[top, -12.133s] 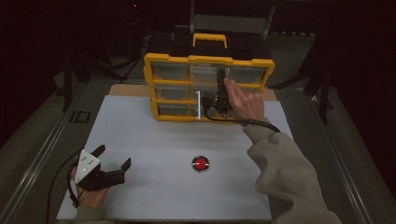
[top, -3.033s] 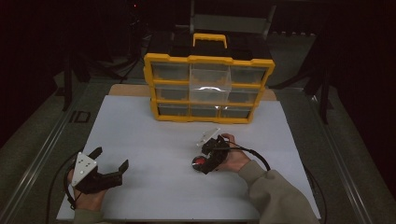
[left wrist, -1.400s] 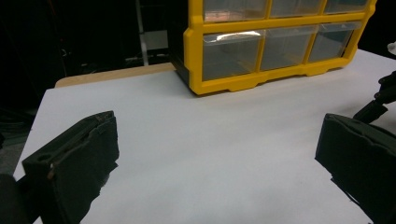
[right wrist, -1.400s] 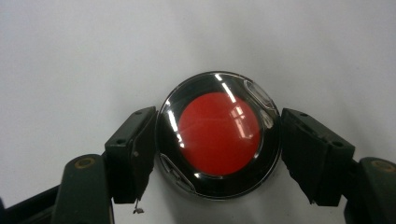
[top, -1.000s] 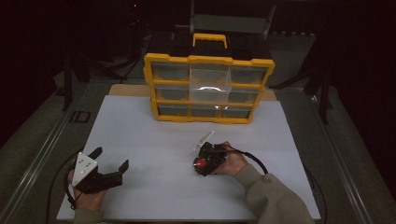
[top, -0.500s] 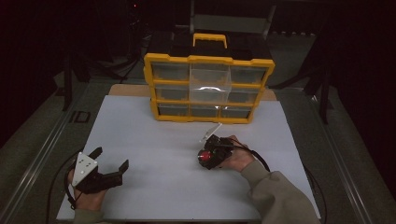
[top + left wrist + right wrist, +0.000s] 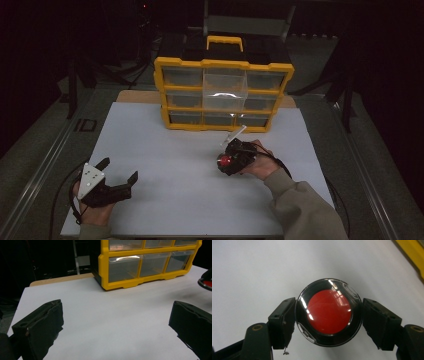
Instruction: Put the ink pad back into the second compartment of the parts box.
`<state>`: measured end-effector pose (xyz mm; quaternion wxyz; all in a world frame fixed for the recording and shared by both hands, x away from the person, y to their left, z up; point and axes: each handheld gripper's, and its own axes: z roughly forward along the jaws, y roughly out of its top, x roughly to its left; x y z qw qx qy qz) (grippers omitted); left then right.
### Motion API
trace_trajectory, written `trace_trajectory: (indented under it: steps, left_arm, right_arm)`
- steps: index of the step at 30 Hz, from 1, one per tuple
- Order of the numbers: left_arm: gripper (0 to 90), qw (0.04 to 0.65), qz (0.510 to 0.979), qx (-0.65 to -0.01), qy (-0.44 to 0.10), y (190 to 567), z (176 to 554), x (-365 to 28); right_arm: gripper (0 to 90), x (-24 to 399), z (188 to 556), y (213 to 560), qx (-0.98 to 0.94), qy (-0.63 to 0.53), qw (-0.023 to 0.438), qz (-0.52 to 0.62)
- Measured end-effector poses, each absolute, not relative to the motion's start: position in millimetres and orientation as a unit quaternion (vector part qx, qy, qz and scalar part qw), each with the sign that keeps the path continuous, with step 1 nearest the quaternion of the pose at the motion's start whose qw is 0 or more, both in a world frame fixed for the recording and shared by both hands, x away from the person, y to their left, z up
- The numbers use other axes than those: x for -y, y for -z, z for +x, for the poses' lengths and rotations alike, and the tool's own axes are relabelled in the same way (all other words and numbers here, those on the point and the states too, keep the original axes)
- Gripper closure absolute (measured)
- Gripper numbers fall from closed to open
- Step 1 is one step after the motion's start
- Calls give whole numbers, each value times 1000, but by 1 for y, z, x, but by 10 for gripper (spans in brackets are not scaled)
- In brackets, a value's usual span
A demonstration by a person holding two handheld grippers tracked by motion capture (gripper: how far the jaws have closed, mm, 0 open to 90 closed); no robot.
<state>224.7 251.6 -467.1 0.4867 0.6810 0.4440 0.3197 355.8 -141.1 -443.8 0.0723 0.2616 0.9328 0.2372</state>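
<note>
Right claw (image 7: 329, 315) has it: both pads pinch the rim of a round black container with a red centre (image 7: 329, 312), and in the high view that little round case (image 7: 225, 161) sits in the grip right of the desk's middle, just in front of the yellow drawer organizer (image 7: 223, 95). The pick looks done; the carry and the putting away, likely into one of those clear drawers, are left. Every drawer appears shut, so one needs opening. Left claw (image 7: 118, 176) rests near the left corner of the white desk (image 7: 165, 150), jaws spread, nothing between them.
</note>
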Motion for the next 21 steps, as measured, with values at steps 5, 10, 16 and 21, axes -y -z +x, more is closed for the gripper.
trace_trajectory:
  steps: [5,10,16,21]
  left_arm:
    - [1,486,681,-444,-320,467,225,-252]
    - [1,486,681,-444,-320,467,225,-252]
    - [1,486,681,-445,-320,467,225,-252]
    - [1,486,681,-445,-320,467,225,-252]
  right_arm:
    - [295,145,357,437,-930,-241,78,265]
    - [295,150,360,427,-927,-247,84,270]
    - [295,155,362,420,-923,-251,86,280]
    - [295,160,365,414,-921,-251,92,282]
